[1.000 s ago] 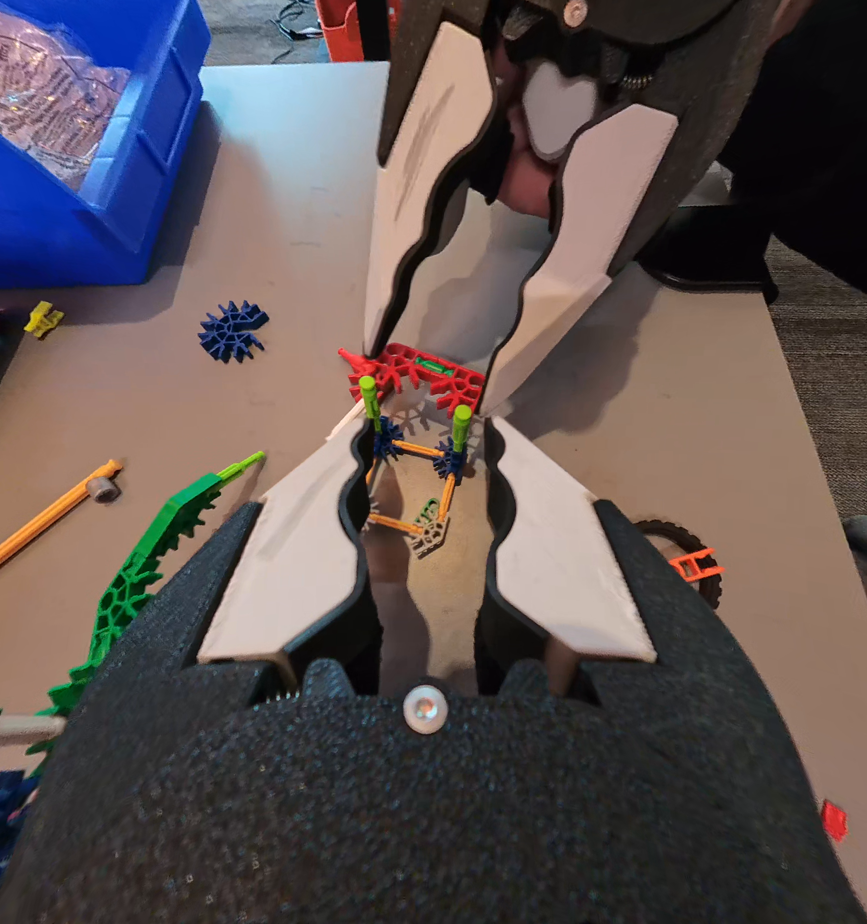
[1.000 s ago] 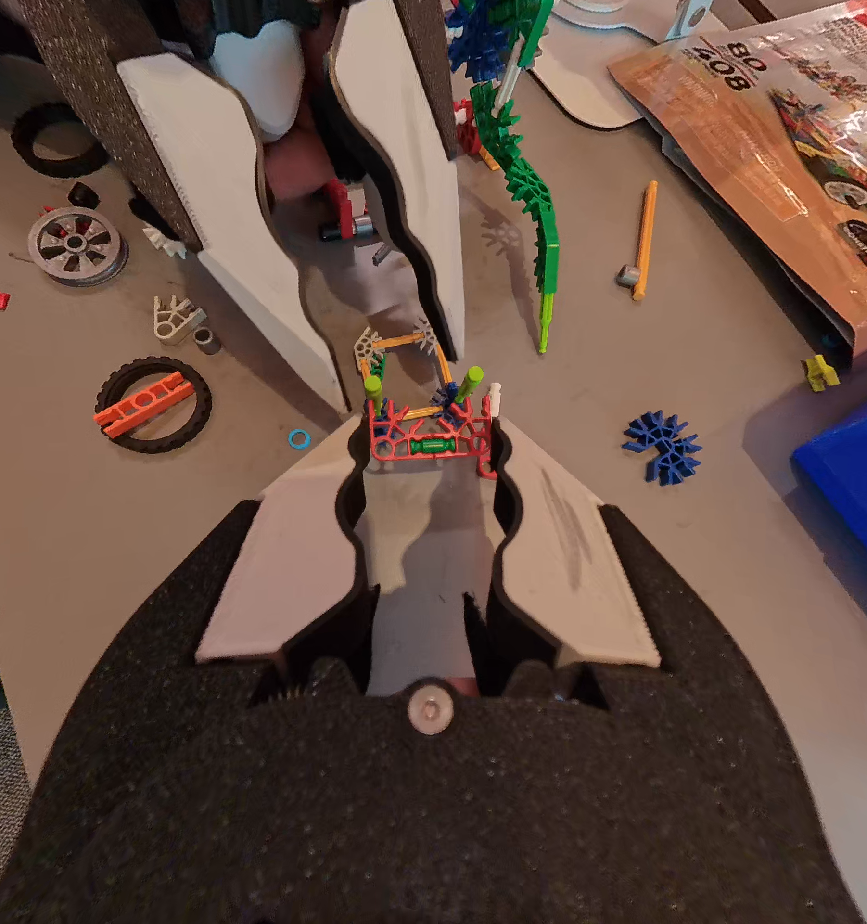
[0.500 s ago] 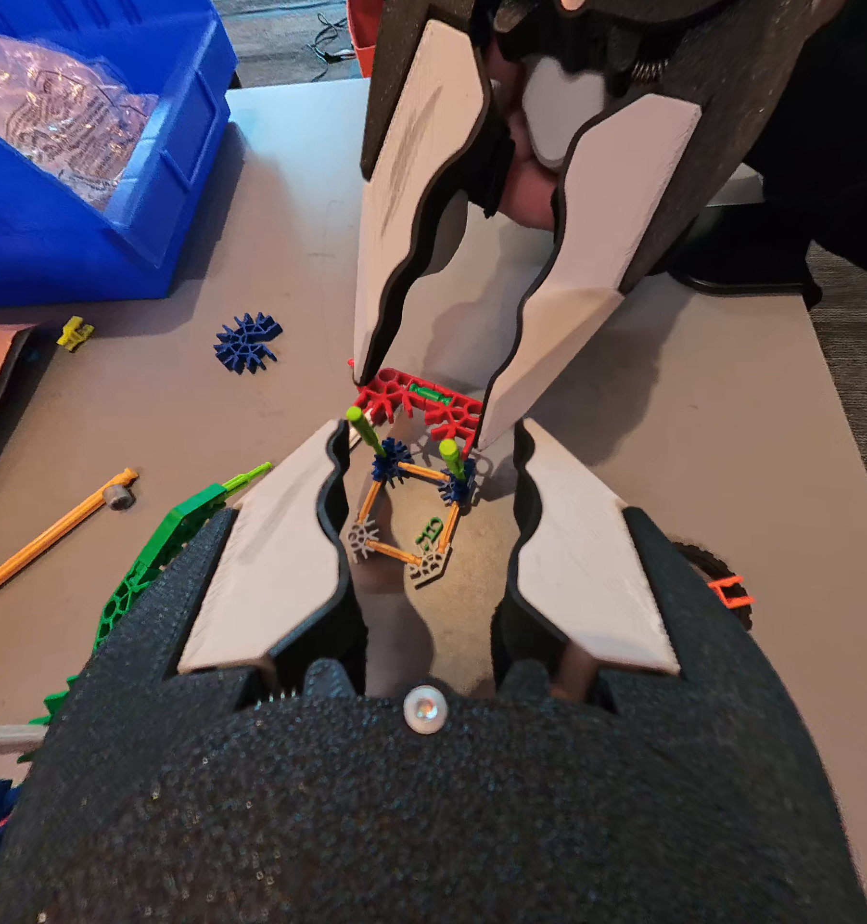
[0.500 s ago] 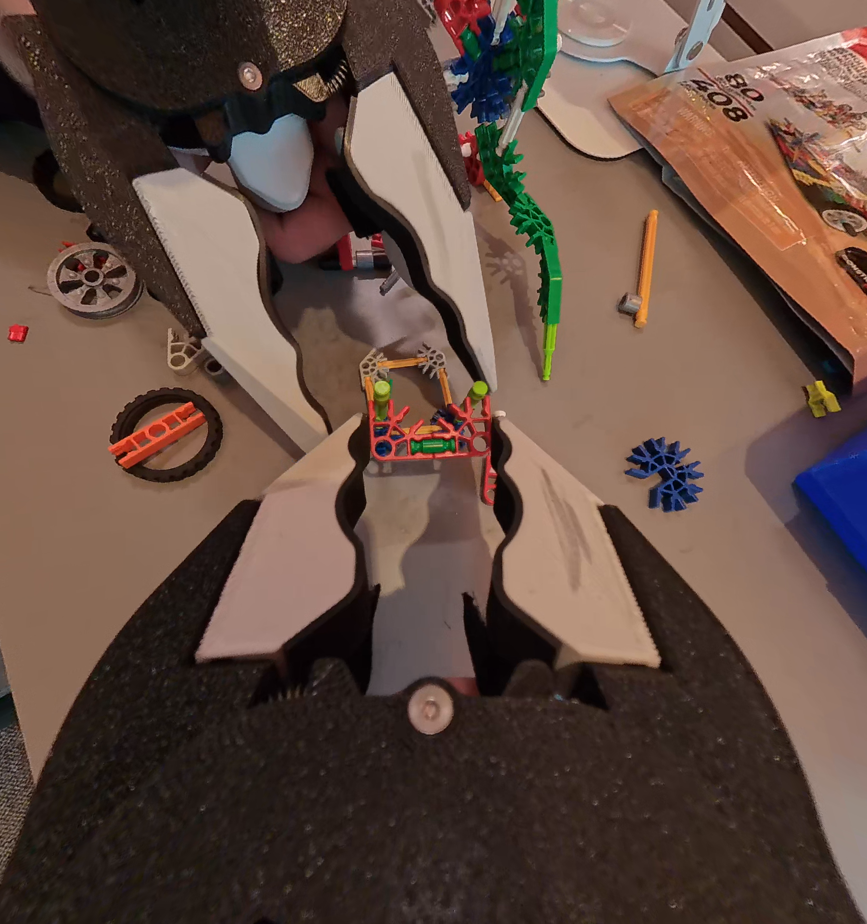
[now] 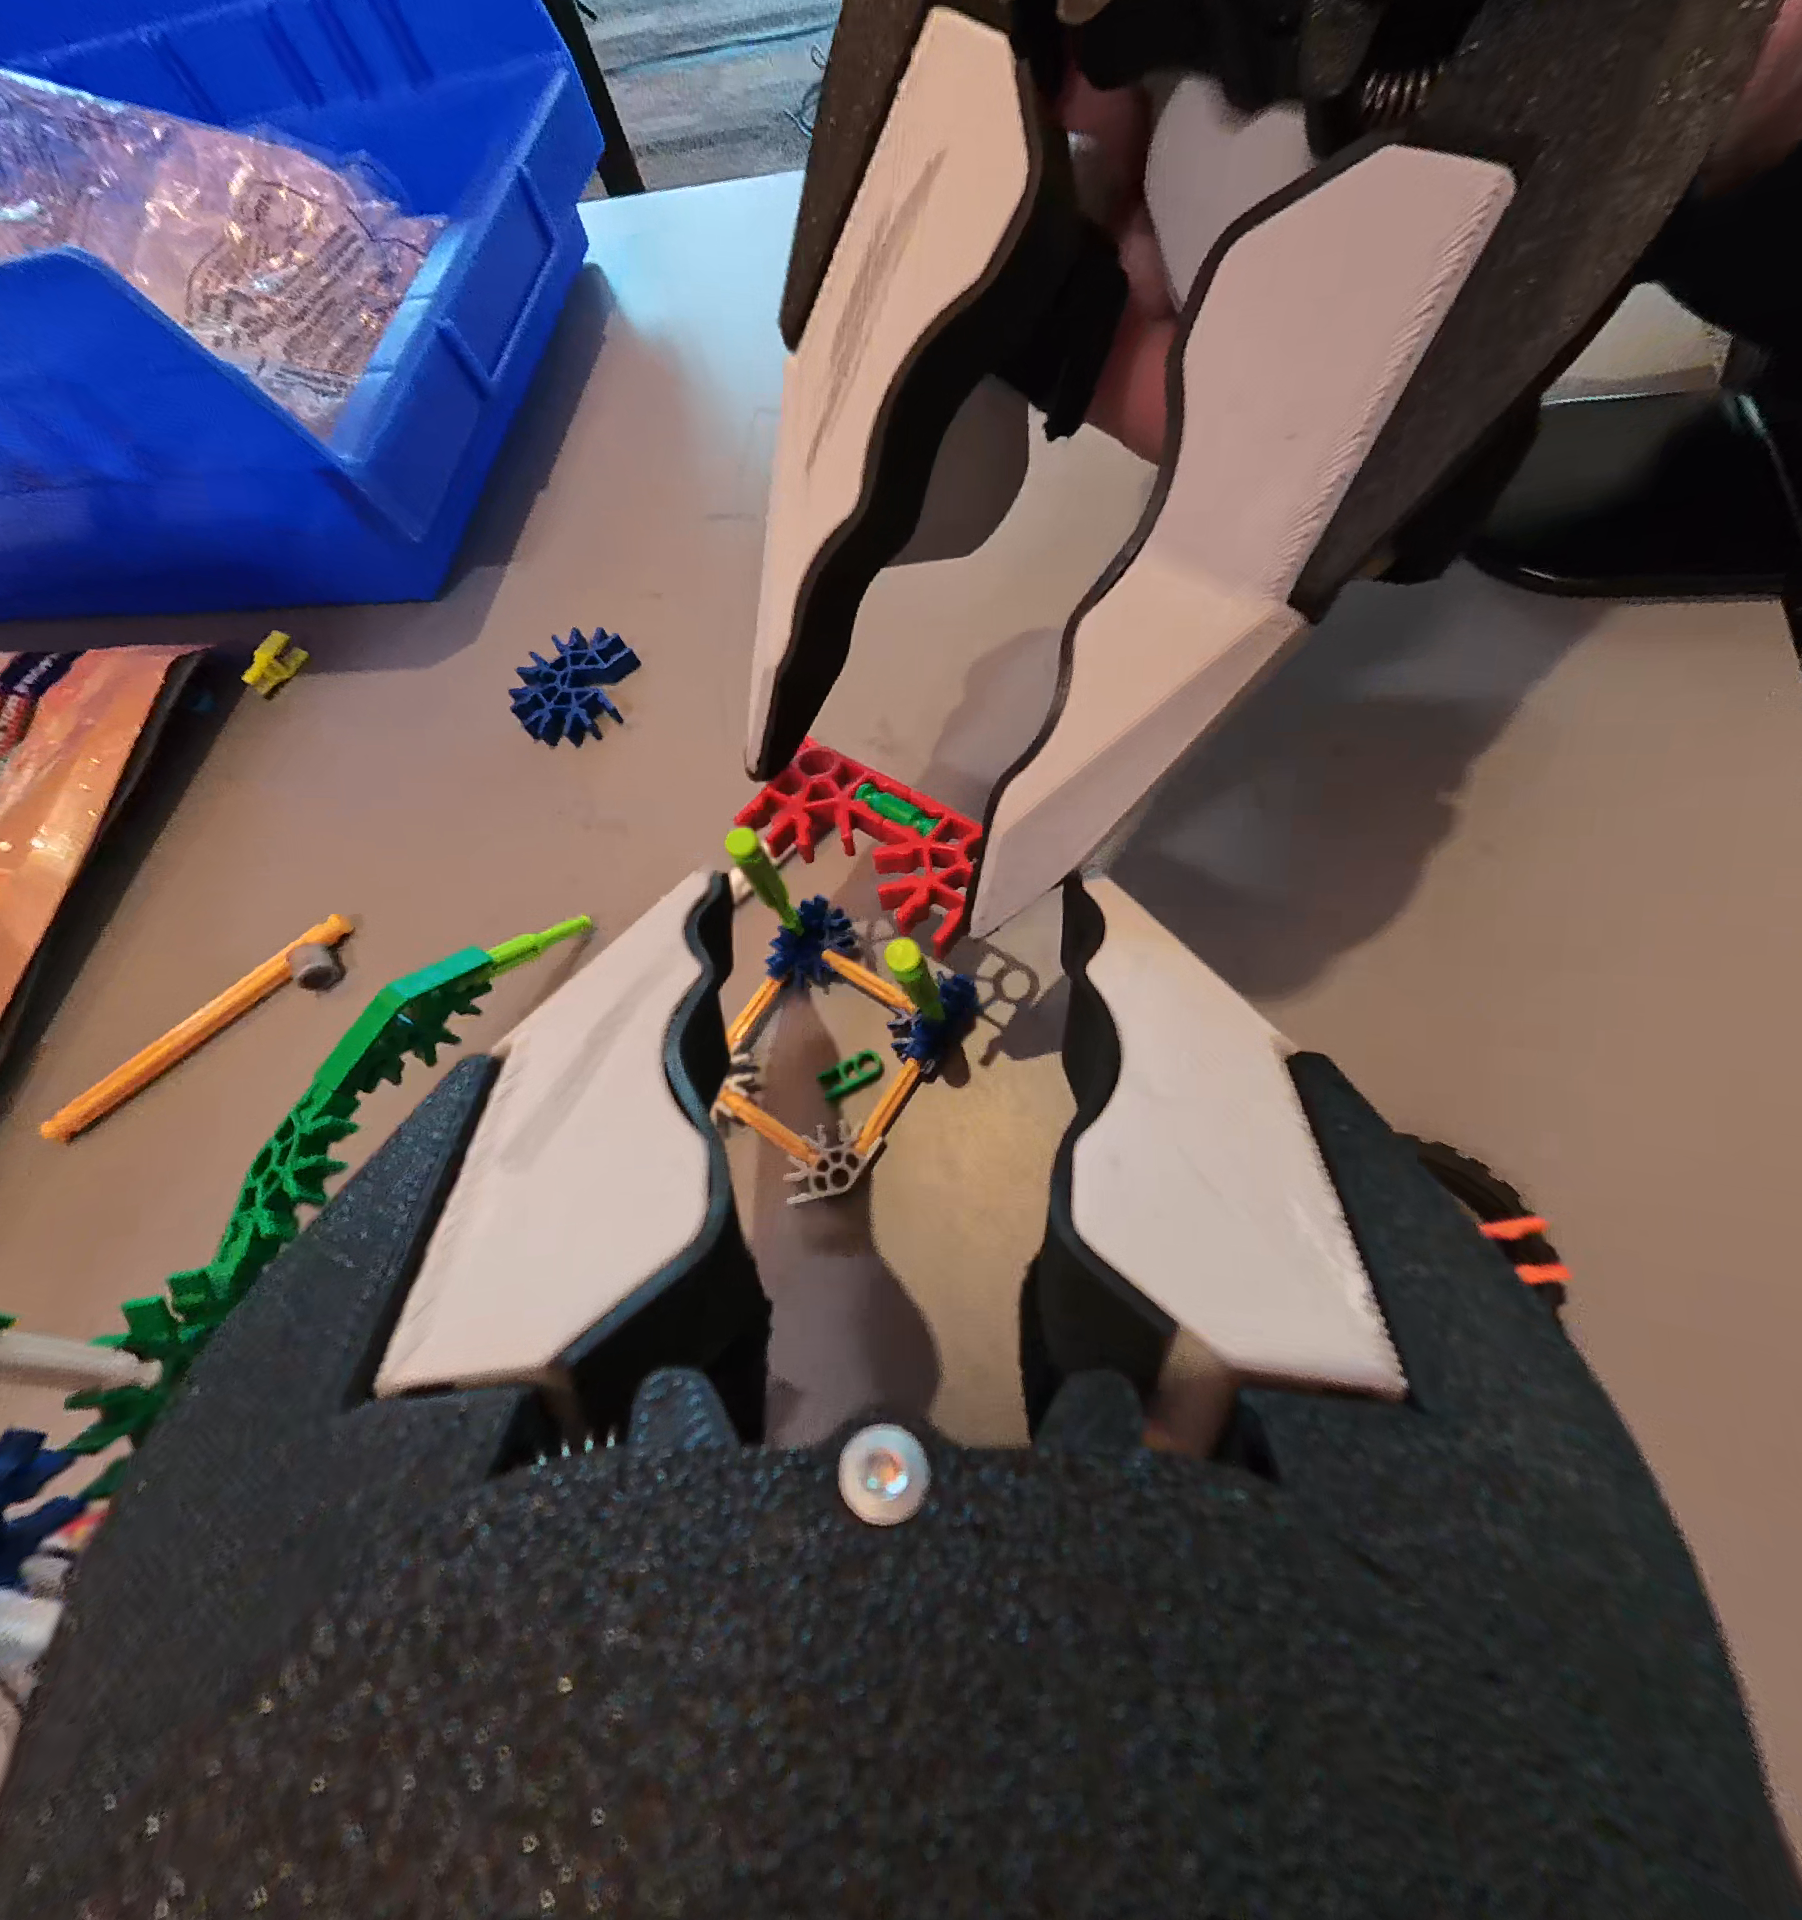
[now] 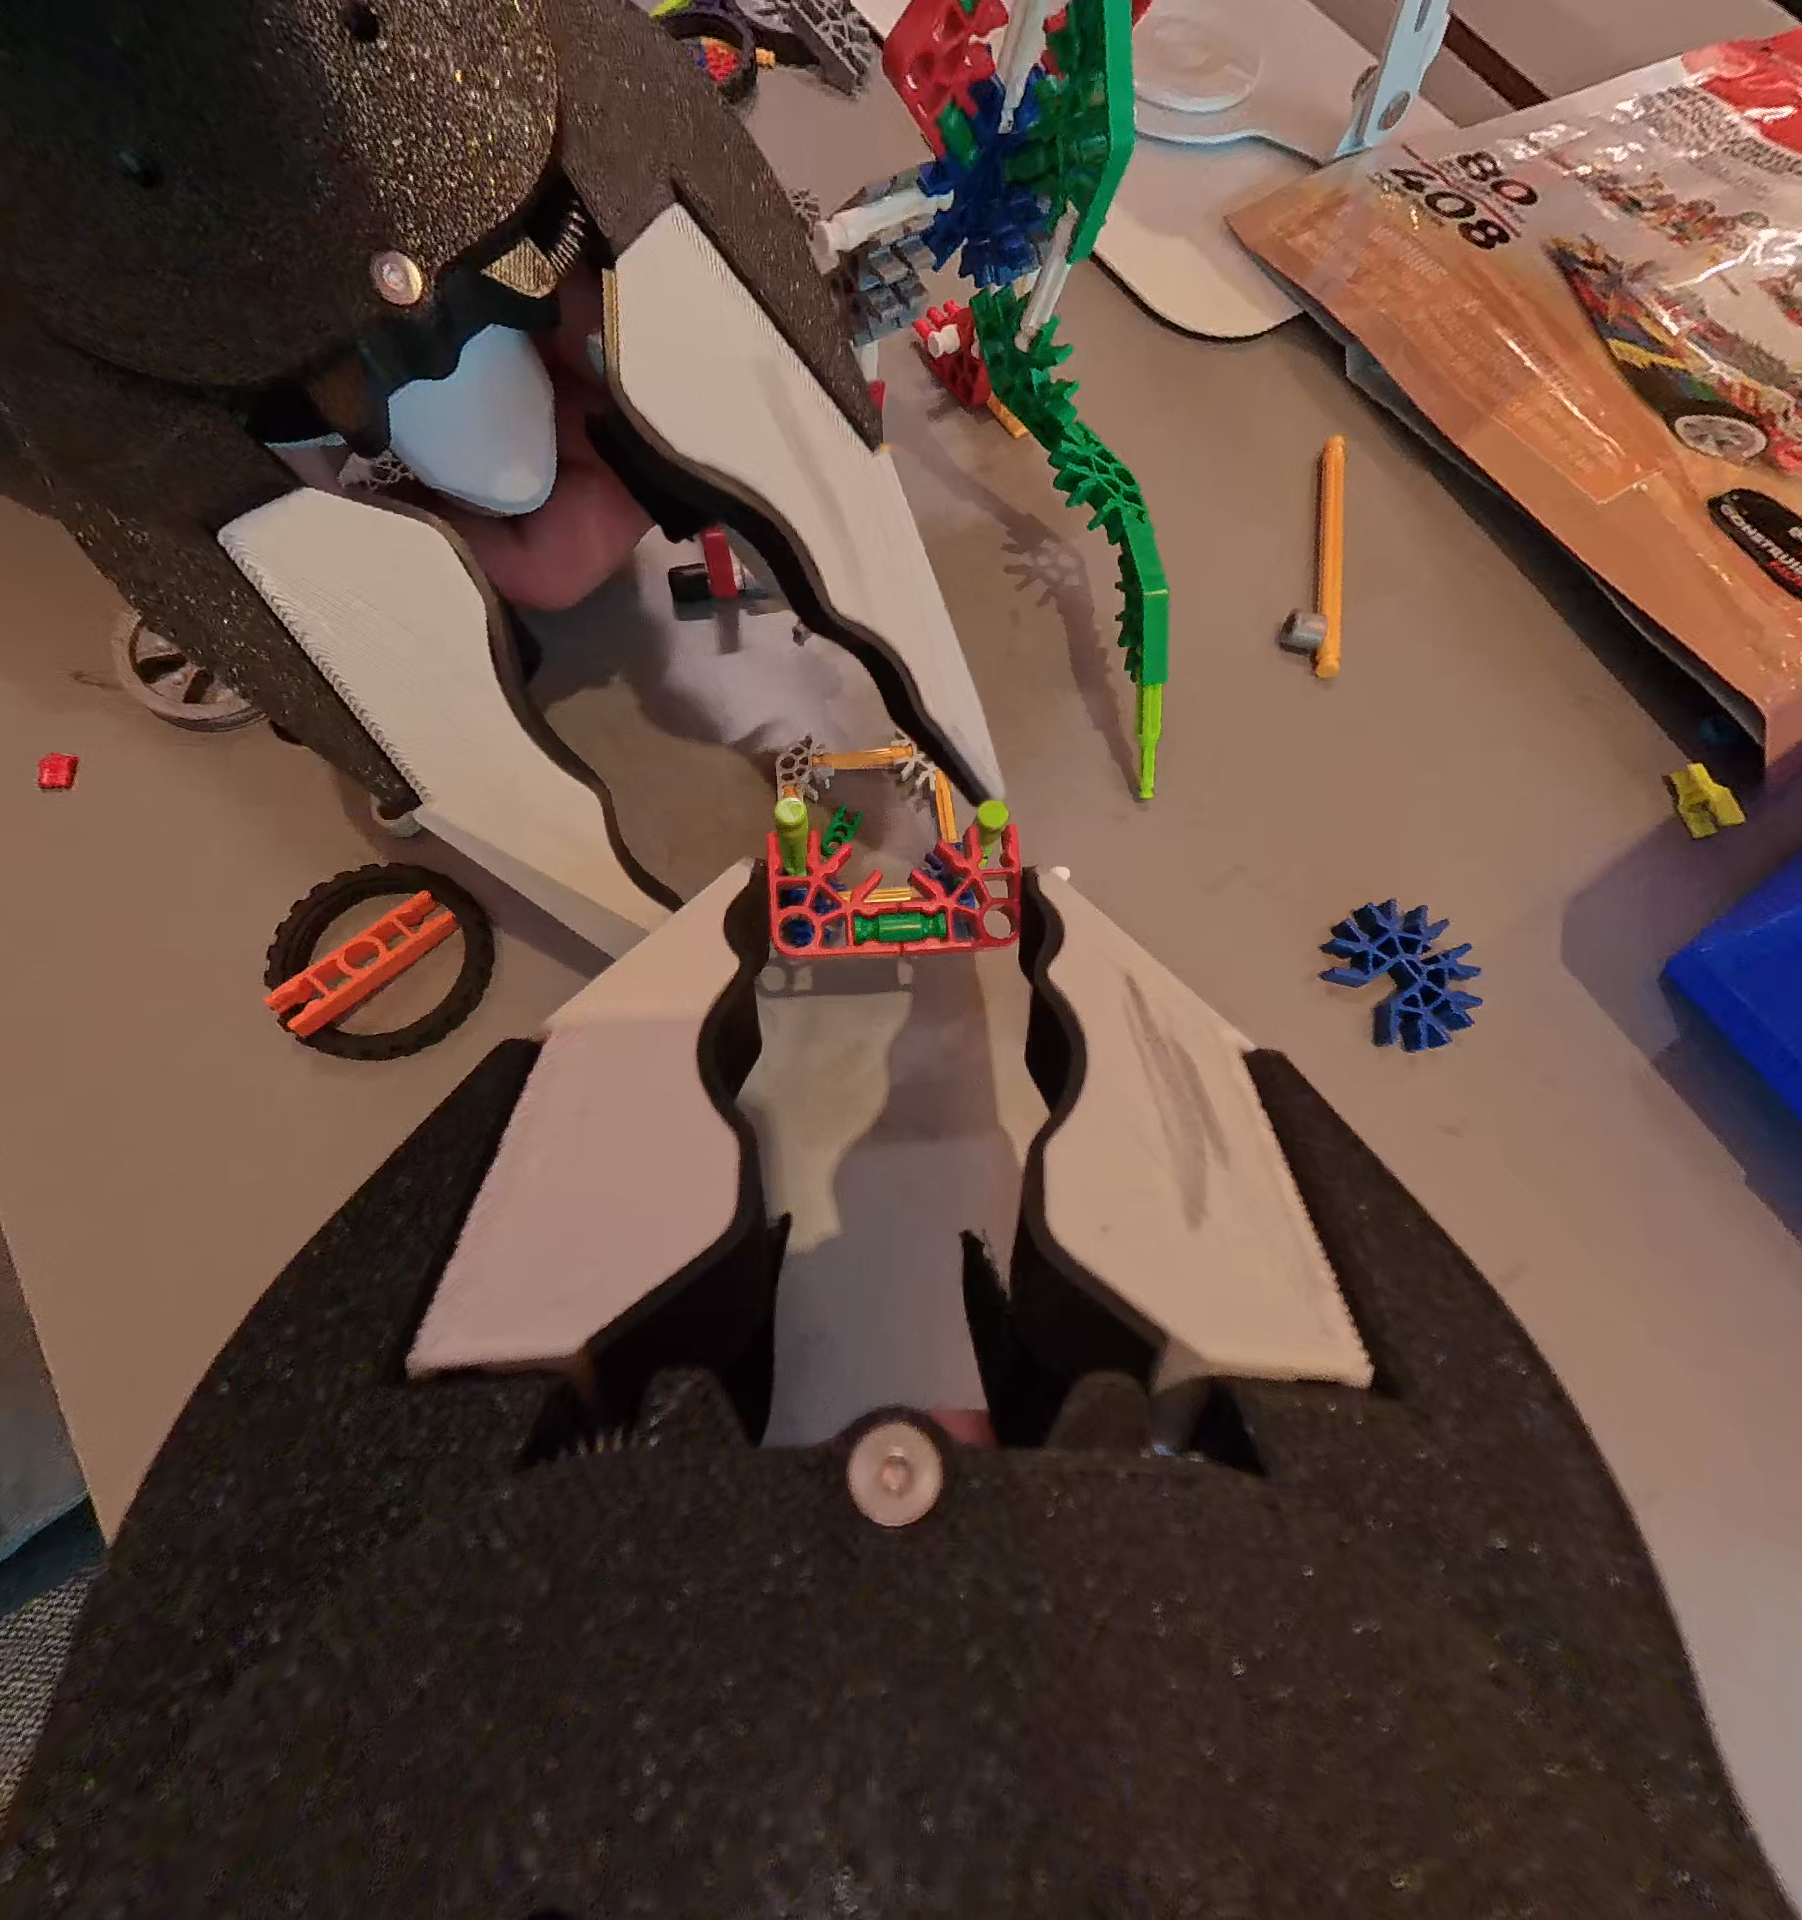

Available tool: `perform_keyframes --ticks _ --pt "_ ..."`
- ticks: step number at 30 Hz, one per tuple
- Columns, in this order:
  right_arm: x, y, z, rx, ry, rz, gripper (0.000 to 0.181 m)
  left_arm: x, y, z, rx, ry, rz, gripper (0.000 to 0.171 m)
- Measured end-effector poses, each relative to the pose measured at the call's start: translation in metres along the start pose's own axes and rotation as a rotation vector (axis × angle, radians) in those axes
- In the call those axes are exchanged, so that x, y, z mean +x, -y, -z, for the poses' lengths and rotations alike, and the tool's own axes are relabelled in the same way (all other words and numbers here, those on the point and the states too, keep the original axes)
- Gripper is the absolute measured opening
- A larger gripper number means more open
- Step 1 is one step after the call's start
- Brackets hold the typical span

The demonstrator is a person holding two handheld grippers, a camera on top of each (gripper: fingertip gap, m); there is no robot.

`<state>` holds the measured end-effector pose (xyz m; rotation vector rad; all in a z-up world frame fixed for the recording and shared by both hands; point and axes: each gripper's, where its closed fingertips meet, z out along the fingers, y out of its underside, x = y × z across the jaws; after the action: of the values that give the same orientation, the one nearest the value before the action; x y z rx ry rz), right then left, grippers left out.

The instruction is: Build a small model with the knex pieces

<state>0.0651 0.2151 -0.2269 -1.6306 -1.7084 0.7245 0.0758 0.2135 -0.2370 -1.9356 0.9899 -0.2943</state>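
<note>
The red connector piece (image 6: 892,914) is clamped end to end by the right claw (image 6: 889,914), just above the two lime-green rods (image 5: 762,878) of the small orange-rod frame (image 5: 824,1049) on the table (image 5: 1448,935). The left claw (image 5: 892,925), closed around that frame a second ago, is now spread open and drawn back, so the frame is left standing unsupported. Farther out, a crinkled clear plastic bag (image 5: 253,249) is held in the blue bin (image 5: 201,468), and a loose blue connector (image 5: 570,686) is seen beside it.
</note>
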Motion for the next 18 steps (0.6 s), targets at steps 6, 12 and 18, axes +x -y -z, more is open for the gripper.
perform_keyframes --ticks 6,12,18 --pt "-0.0009 0.0035 -0.0025 -0.006 -0.002 0.006 0.047 0.0012 -0.0035 -0.0018 -0.005 -0.007 0.026 0.057" --pt "-0.0002 0.0022 0.0008 -0.015 -0.020 -0.004 0.047 0.0009 -0.0022 -0.0005 0.003 0.008 0.003 0.058" --pt "0.0013 -0.0010 0.0031 -0.031 -0.022 -0.030 0.047 0.0010 -0.0029 -0.0024 0.006 -0.007 0.012 0.055"
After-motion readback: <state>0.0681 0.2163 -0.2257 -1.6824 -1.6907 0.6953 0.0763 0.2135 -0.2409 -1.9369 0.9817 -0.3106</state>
